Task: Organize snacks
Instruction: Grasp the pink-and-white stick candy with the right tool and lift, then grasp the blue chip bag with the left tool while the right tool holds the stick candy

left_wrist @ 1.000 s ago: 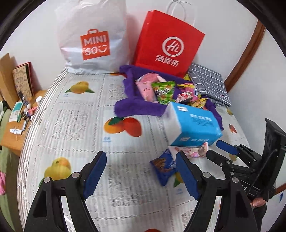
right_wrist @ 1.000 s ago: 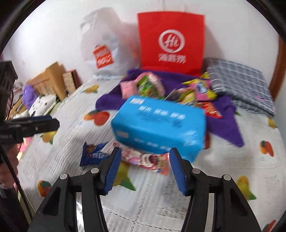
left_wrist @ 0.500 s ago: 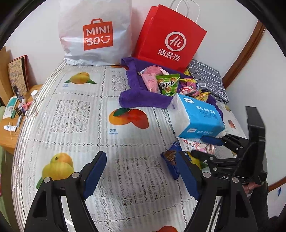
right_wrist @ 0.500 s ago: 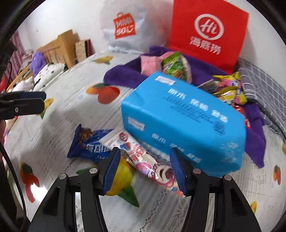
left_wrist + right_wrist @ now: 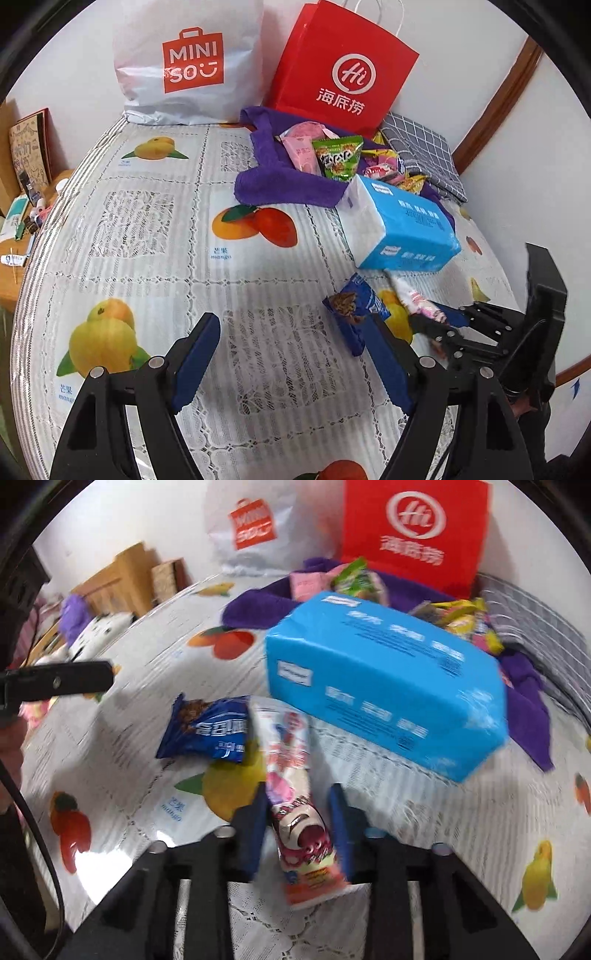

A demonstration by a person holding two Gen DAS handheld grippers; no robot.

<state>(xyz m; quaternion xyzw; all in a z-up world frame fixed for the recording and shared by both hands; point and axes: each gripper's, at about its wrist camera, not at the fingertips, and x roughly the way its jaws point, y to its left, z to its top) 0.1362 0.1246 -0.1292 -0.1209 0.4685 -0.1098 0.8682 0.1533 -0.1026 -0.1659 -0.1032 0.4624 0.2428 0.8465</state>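
Right gripper (image 5: 299, 830) pinching the pink snack packet (image 5: 295, 794); left gripper (image 5: 295, 365) spread, holding nothing.
Packet's long axis runs straight out along the right fingers toward the blue tissue pack (image 5: 384, 686), far end just beside it; blue snack bag (image 5: 210, 731) touches its left edge. Right hand does the lift.

- The left wrist camera looks forward and steeply down along its left gripper (image 5: 291, 365), from the near edge of the tabletop (image 5: 155, 229) toward the far wall.
- The right wrist camera sits lower and nearer, looking past its right gripper (image 5: 299, 823) toward the same far edge.
- Both views share the blue tissue pack (image 5: 402, 229) (image 5: 384, 686), the pink snack packet (image 5: 413, 299) (image 5: 288, 760), the blue snack packet (image 5: 354, 310) (image 5: 210, 731) and the red bag (image 5: 343, 66) (image 5: 413, 531).
- Each camera also catches the other gripper at its side.
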